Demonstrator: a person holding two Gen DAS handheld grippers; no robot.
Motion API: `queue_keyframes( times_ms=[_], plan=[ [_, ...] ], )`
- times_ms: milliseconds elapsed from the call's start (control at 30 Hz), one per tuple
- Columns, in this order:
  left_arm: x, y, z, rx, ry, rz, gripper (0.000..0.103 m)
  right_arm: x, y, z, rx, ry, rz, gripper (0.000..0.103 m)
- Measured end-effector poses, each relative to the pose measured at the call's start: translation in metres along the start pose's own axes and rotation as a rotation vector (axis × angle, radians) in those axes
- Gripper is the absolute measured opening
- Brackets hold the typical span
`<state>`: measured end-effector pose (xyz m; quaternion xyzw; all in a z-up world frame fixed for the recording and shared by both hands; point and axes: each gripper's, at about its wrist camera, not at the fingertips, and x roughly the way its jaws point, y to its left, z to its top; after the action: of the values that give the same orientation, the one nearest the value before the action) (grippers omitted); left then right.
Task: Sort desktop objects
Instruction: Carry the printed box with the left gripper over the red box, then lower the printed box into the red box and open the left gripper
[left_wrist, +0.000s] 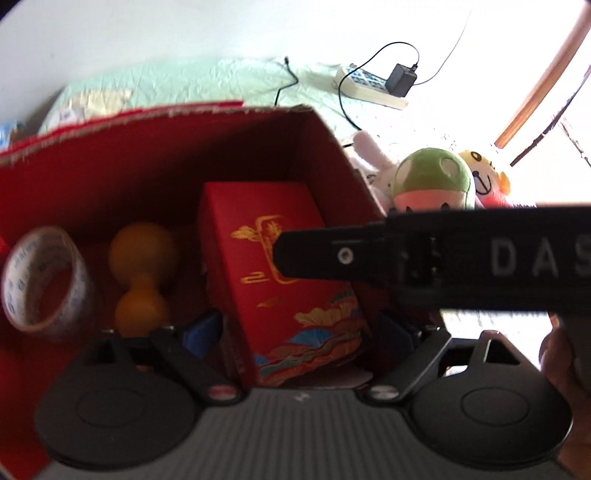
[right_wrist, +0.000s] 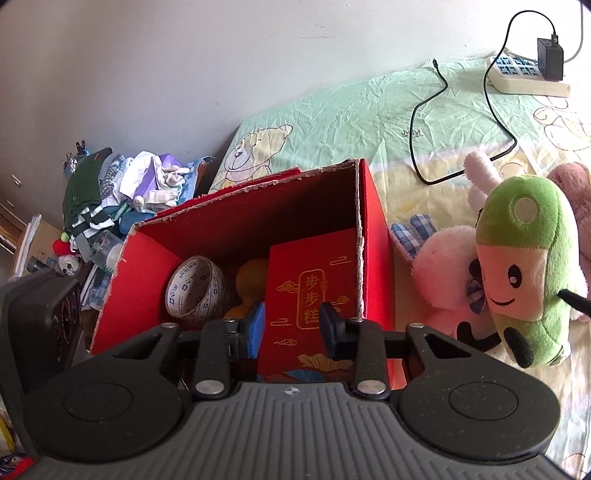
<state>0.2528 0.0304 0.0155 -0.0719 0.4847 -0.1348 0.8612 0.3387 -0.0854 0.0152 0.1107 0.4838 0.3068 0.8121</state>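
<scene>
Both grippers hang over the open red cardboard box (right_wrist: 373, 236) on the pale green printed bedsheet (right_wrist: 332, 110). The box's torn, raw top edges (right_wrist: 243, 188) show all round. Inside, a flat red gift carton with gold lettering (right_wrist: 314, 295) leans against the right wall, tilted. To its left an orange gourd-shaped toy (left_wrist: 142, 273) lies on the floor, and further left a roll of clear printed tape (left_wrist: 44, 280) stands on its rim.

The left gripper (left_wrist: 299, 336) has its jaws spread wide, one blue pad (left_wrist: 203, 332) on each side of the red carton's lower end, apparently clear of it, with free floor left over by the gourd. The right gripper (right_wrist: 291, 328) has its jaws partly apart in front of the carton's face; whether the pads touch it, I cannot tell. In the left view its black body crosses the box's right wall.

Outside the box on the right, just beside that wall, lie a green mushroom-capped plush (right_wrist: 524, 273) and a pink-and-white plush rabbit (right_wrist: 439, 273). Beyond them sits a white power strip with a black charger (right_wrist: 532, 74), cable trailing across open sheet.
</scene>
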Motion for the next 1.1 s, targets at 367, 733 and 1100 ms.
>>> queue_keyframes(
  times_ms=[367,733,1100],
  plan=[
    [-0.024,0.027,0.001,-0.111,-0.032,0.059,0.089,-0.003,-0.001,-0.003,0.011,0.0,0.019,0.034],
    [-0.039,0.03,-0.012,-0.089,-0.028,0.252,0.09,-0.006,0.009,-0.014,-0.024,-0.025,-0.042,0.034],
    [-0.06,0.031,-0.022,-0.074,-0.055,0.383,0.092,-0.014,0.012,-0.026,0.032,-0.056,-0.061,0.038]
  ],
)
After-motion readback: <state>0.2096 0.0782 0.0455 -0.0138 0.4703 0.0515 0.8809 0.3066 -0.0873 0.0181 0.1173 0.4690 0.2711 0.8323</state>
